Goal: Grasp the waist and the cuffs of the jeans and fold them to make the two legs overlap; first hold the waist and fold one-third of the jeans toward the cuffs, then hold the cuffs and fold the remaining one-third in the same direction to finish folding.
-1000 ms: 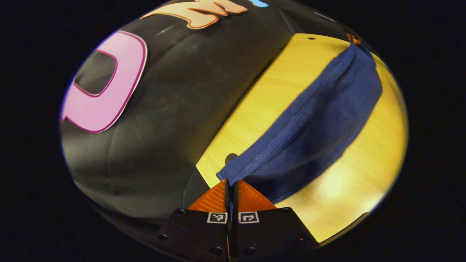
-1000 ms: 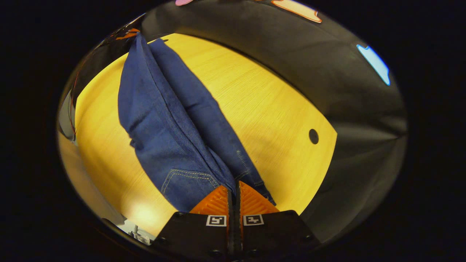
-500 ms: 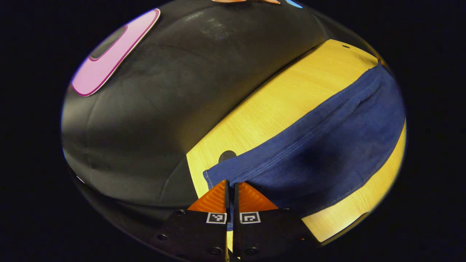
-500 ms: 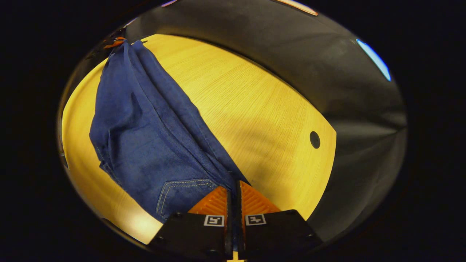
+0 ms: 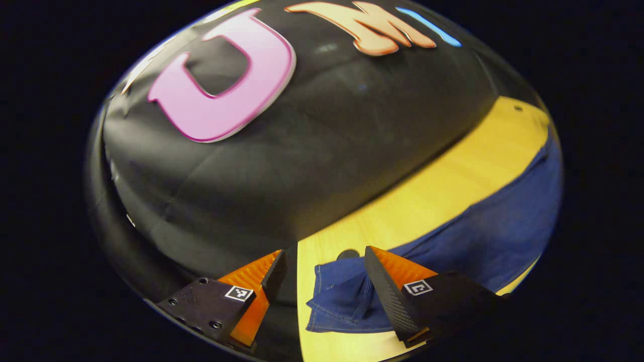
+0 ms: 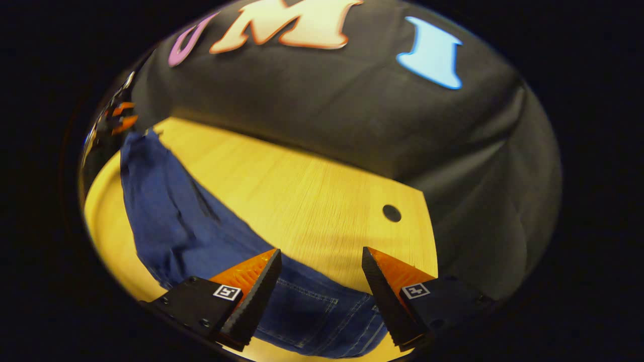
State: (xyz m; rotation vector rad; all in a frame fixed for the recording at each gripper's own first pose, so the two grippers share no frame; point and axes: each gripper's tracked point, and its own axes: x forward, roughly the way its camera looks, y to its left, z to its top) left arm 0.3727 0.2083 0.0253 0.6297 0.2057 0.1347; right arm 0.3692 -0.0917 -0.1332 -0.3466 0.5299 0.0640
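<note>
The yellow wood-grain worktop [image 6: 312,201] has a small round dark hole [image 6: 391,213] near its far corner, close to where its edge meets the booth's black cloth wall. Dark blue denim jeans [image 6: 176,226] lie flat on it in a long band. In the left gripper view, the worktop [image 5: 443,186] carries the jeans [image 5: 493,236], whose rumpled end [image 5: 342,301] lies near another hole [image 5: 347,254].

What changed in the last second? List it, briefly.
Both grippers let go. The left gripper was shut on the cuff end of the jeans and now has its jaws wide apart above it; the right gripper released the waist end the same way. The jeans dropped from a raised, stretched hold to lie flat on the table. The table itself stayed as it was.
</note>
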